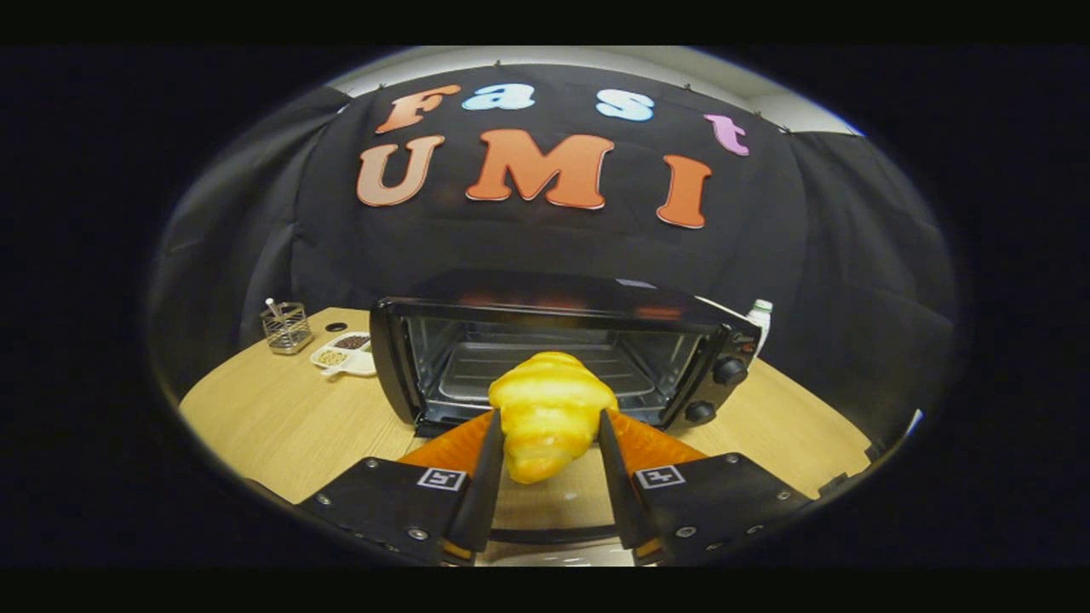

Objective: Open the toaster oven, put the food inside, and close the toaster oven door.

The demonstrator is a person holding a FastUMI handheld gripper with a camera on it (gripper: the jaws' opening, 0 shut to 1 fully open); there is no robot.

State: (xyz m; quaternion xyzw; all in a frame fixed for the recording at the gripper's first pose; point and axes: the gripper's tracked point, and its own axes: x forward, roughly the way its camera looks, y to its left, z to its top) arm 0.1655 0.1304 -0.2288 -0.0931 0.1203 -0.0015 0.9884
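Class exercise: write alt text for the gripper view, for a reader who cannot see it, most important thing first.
The gripper holds a yellow croissant between both fingers, just in front of an open black toaster oven on a wooden table. Beside the oven stand a wire holder and a white divided dish; a white bottle peeks out behind it.

Quick count: one toaster oven (pixel 562 353) with two knobs (pixel 730 370) on its right, one croissant (pixel 549 413), one wire basket (pixel 286 328) far left, one divided dish (pixel 345 352) beside it, one bottle (pixel 760 319) far right, one wooden table (pixel 281 417).
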